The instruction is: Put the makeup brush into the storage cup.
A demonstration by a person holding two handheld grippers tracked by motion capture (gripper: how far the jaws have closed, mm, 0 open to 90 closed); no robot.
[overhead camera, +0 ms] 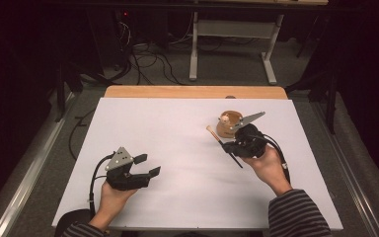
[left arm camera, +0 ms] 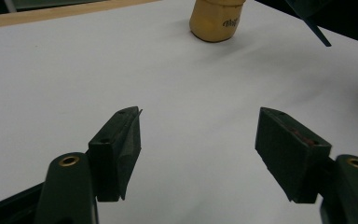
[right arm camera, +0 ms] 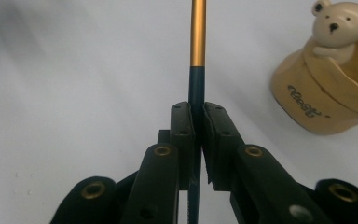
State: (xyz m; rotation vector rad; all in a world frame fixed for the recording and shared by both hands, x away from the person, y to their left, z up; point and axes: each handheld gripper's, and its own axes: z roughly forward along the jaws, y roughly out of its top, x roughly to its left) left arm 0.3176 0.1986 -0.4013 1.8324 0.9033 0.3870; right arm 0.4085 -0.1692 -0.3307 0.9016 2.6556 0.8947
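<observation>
The brush (right arm camera: 197,70) is clamped between the jaws of our right gripper (right arm camera: 196,140) — dark handle pinched tight, gold ferrule sticking out past the pads. From the high view, the brush (overhead camera: 217,138) hangs tilted above the white sheet (overhead camera: 187,148), its pale tip pointing up and left, dark handle end poking down and right past the gripper (overhead camera: 232,146). Just beside it sits a tan ceramic cup (right arm camera: 326,98) with a little bear (right arm camera: 340,23) perched on its rim; the brush isn't touching it. Our left gripper (overhead camera: 147,165) is well apart on the other side of the sheet — jaws spread wide, nothing between them, held low over the sheet. The cup (left arm camera: 216,21) shows in its view, far off.
</observation>
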